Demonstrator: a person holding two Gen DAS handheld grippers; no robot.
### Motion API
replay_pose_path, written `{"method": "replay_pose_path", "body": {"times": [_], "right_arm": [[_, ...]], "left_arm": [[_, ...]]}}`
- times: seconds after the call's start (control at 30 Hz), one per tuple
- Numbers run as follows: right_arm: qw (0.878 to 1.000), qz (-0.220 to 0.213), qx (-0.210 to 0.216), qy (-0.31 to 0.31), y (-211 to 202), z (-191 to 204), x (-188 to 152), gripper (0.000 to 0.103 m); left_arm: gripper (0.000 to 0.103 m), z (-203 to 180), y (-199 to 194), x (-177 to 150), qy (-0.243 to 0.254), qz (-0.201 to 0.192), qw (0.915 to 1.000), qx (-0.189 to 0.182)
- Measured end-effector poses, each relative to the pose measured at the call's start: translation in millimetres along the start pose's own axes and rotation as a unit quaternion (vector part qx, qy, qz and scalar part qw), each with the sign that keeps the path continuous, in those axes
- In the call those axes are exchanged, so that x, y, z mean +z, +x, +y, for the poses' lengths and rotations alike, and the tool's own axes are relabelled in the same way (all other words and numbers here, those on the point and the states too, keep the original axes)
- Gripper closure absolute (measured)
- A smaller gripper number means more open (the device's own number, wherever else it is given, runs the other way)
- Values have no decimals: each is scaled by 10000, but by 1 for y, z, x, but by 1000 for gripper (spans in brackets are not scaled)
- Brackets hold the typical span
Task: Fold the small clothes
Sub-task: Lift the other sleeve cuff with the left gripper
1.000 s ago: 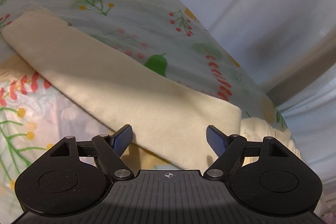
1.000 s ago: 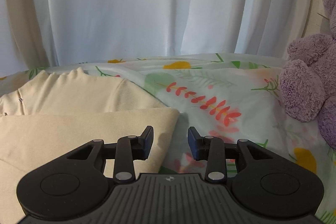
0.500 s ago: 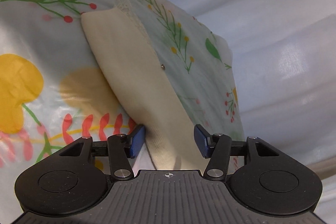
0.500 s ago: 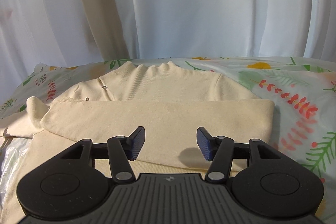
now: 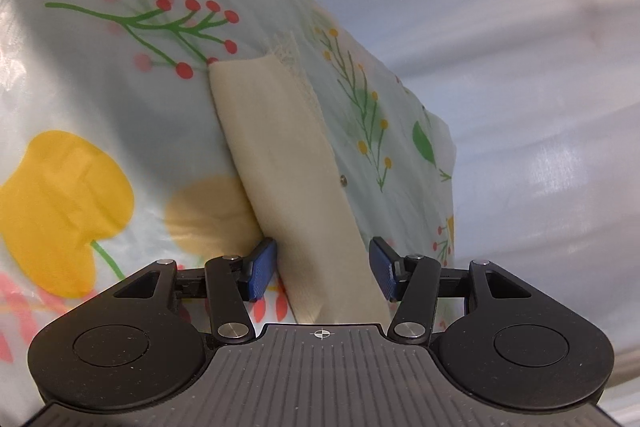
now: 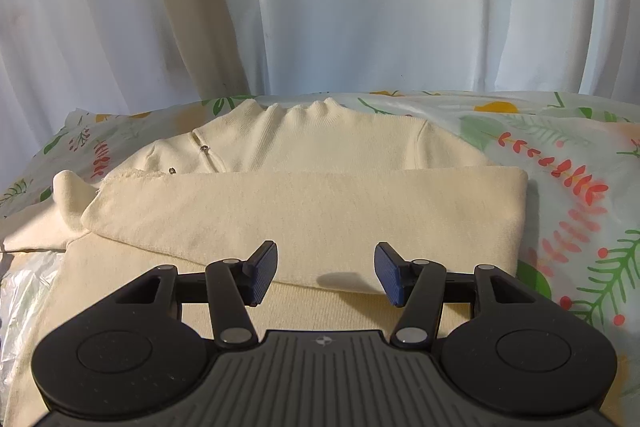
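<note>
While L tool (image 5: 322, 273) opens astride sleeve (image 5: 280, 155), R tool (image 6: 326, 273) hovers.

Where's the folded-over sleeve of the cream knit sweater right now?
In the right wrist view, the folded sleeve lies crosswise over the cream knit sweater's body, just ahead of the right tool, below the ribbed collar, on the floral bedsheet.

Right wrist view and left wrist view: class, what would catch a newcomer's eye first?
The cream sweater lies mid-frame on the floral sheet, one sleeve folded across its body, with white curtains behind. In the left wrist view, a cream strip of it runs between the pads of the left gripper, whose jaws are opening.
</note>
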State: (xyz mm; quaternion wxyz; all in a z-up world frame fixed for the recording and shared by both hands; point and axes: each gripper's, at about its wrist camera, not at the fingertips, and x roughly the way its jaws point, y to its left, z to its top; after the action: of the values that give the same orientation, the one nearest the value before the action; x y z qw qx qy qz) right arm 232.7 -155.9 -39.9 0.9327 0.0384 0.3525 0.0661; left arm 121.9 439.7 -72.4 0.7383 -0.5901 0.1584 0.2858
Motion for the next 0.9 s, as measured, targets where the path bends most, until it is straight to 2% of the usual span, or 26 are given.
{"method": "replay_pose_path", "body": {"times": [0.13,0.27,0.37,0.43,0.47,0.57,0.67,0.73,0.8,0.87,0.9], "right_arm": [[10000,34,-62,6,-1,-2,-1,48],[9999,56,-116,-6,-1,-1,-2,48],[9999,77,-140,-43,-2,0,-3,48],[9998,87,-176,-80,-2,1,-3,48],[9997,90,-193,-83,-2,1,-3,48],[9997,73,-225,-48,-4,-1,-3,48],[9998,20,-218,-35,-7,-1,-3,48],[9998,-31,-195,-43,-10,-1,-3,48],[9998,-78,-179,-12,-13,-1,-3,48],[9998,-135,-140,36,-17,-2,-2,48],[9998,-160,-128,53,-19,-2,-3,48]], "left_arm": [[52,12,4,15,-386,-192,9990,-140],[74,16,16,29,-556,-269,9981,-74],[78,21,23,36,-763,-324,9964,-159],[84,21,26,39,-804,-349,9961,-123],[89,19,27,41,-730,-372,9966,-38],[91,6,23,38,-334,-434,9984,-119],[91,-28,9,23,547,-486,9967,-341],[91,-61,-3,2,1307,-417,9889,-576],[91,-95,-16,-30,2015,-235,9749,-915],[91,-130,-30,-71,2680,39,9541,-1337],[91,-146,-37,-94,2998,206,9408,-1566]]}}
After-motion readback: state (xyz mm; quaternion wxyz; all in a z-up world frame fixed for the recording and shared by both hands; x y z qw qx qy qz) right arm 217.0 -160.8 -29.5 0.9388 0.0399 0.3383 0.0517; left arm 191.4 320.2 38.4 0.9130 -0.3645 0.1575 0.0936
